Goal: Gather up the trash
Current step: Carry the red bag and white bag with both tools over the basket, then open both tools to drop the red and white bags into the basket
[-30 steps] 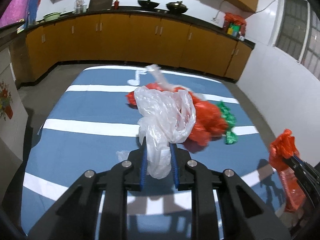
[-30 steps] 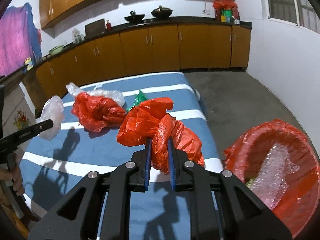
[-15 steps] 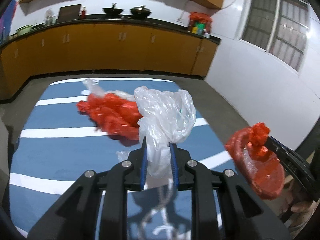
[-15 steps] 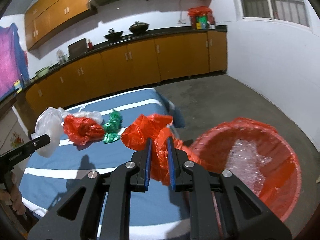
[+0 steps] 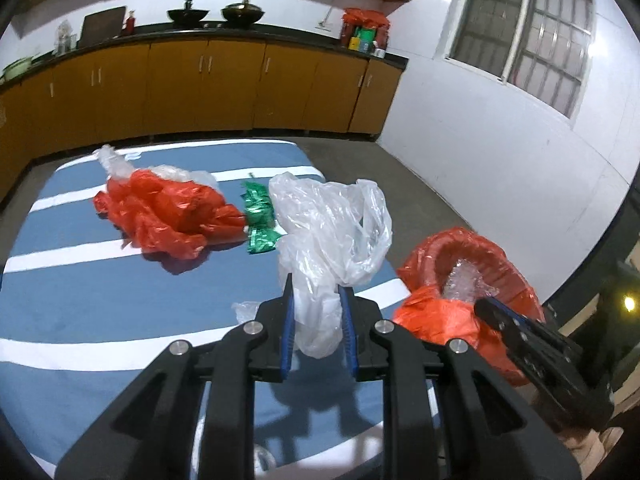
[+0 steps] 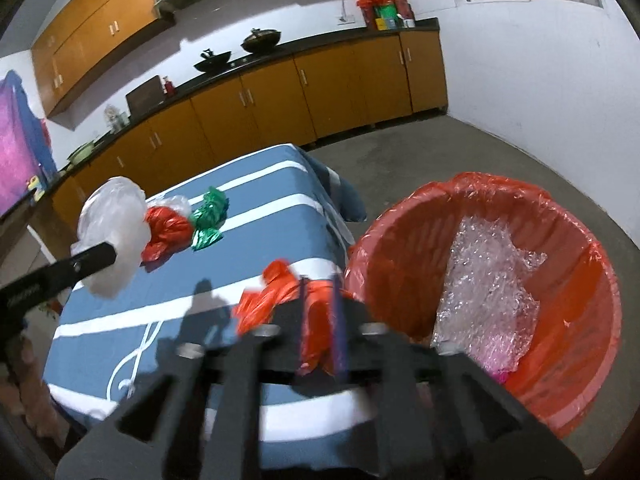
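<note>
My left gripper is shut on a crumpled white plastic bag, held above the right part of the blue striped table. My right gripper has a red plastic bag between its pads, and its jaws are opening. It sits at the table's edge, just left of the red-lined bin, which holds bubble wrap. The left wrist view shows the right gripper and its red bag at the bin's near rim. The right wrist view shows the left gripper with the white bag.
On the table lie another red bag, a green foil wrapper and a clear bag behind them. Orange cabinets line the far wall. Bare concrete floor surrounds the bin, with a white wall on the right.
Both grippers carried their bags to the right. The red bag went from over the table to the bin's rim, and the bin now fills the right of the right wrist view.
</note>
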Tool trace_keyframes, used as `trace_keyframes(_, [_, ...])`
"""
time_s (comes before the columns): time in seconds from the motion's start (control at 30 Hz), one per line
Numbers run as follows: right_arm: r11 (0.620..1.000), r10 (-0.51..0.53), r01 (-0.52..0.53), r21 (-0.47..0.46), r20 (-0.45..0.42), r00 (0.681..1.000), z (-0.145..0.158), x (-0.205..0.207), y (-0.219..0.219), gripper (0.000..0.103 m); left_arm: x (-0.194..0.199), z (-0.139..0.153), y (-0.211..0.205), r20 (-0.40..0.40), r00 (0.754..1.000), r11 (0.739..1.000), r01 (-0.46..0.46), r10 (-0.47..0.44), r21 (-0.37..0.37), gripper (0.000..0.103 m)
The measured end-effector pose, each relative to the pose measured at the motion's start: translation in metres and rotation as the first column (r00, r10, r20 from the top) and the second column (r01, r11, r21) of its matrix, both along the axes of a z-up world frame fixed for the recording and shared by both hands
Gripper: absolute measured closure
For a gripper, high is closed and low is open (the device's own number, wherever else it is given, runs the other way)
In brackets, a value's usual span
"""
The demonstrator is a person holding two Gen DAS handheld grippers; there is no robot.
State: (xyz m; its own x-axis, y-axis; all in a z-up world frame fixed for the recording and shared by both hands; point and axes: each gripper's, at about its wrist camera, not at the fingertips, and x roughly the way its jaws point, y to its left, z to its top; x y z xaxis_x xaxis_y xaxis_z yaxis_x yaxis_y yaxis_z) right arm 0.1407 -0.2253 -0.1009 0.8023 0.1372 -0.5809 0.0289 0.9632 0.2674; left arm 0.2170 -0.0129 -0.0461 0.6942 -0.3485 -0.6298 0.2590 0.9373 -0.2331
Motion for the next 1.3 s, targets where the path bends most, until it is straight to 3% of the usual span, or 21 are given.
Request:
trace_keyframes(0.07, [1.000,0.010,-0.010,0.003,0.033,0.999,0.003,-0.005,0.003,0.052,0.000,0.001,0.008,0.005,1.000,1.000,-0.023,0.023,-0.004,0.082])
trace_keyframes(0.2, [0.998,0.060,-0.059,-0.037,0.011,0.998,0.001,0.003,0.017,0.052,-0.002,0.003,0.021,0.011,0.999,0.999,-0.048,0.048,0.002,0.082])
trace_keyframes(0.33, [0.984,0.086,-0.096,-0.148,-0.073,0.994,-0.020,0.015,0.037,0.049,-0.004,0.000,0.031,-0.001,0.998,0.998,-0.067,0.067,0.008,0.082])
trace_keyframes(0.37, [0.980,0.083,-0.095,-0.176,-0.071,0.994,-0.022,0.014,0.041,0.051,-0.003,-0.001,0.033,-0.004,0.998,0.998,-0.070,0.070,0.007,0.082])
trace_keyframes(0.43, [0.971,0.091,-0.106,-0.214,-0.080,0.993,-0.026,0.014,0.046,0.072,-0.003,-0.001,0.034,-0.008,0.997,0.997,-0.073,0.073,0.007,0.082])
trace_keyframes(0.5, [0.979,0.087,-0.101,-0.179,-0.086,0.992,-0.025,0.015,0.039,0.091,-0.003,-0.002,0.034,-0.010,0.997,0.997,-0.074,0.074,0.004,0.082])
trace_keyframes(0.57, [0.981,0.080,-0.093,-0.171,-0.078,0.994,-0.021,0.014,0.036,0.097,-0.004,-0.001,0.033,-0.010,0.997,0.997,-0.073,0.073,-0.001,0.082])
trace_keyframes(0.9, [0.994,0.050,-0.045,-0.095,0.052,0.997,0.024,-0.008,0.017,0.099,-0.008,0.003,0.015,-0.007,1.000,1.000,-0.025,0.025,-0.014,0.082])
trace_keyframes(1.3, [0.984,-0.120,0.143,-0.107,0.194,0.974,0.074,-0.042,-0.044,0.099,-0.020,0.020,-0.059,0.031,0.985,0.983,0.171,-0.169,-0.067,0.082])
